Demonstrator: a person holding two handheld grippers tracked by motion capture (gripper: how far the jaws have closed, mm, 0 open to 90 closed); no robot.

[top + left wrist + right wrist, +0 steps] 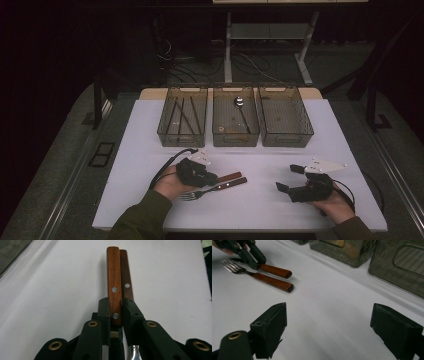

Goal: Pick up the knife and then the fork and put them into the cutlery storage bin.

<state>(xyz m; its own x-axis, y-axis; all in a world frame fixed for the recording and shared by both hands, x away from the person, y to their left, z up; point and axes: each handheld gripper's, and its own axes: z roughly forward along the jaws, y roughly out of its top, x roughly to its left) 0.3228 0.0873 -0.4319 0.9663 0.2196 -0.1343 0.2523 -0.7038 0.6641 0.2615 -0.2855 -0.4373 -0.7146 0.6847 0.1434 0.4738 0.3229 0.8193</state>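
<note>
Two wooden-handled pieces of cutlery lie side by side on the white table (150, 120) in front of me. My left gripper (116, 308) has its jaws pinched snugly on the nearer wooden handle (114, 277), while the fork (262, 277) rests untouched just beside it. My right gripper (328, 325) hangs idle near the table, jaws spread wide and holding nothing. Farther off stand three mesh trays in a row: the left tray (182, 116) holds long utensils, the middle tray (235, 116) a spoon (240, 106). I judge the pick-up secured; next I must lift cleanly without dragging the fork, then carry to the proper tray.
</note>
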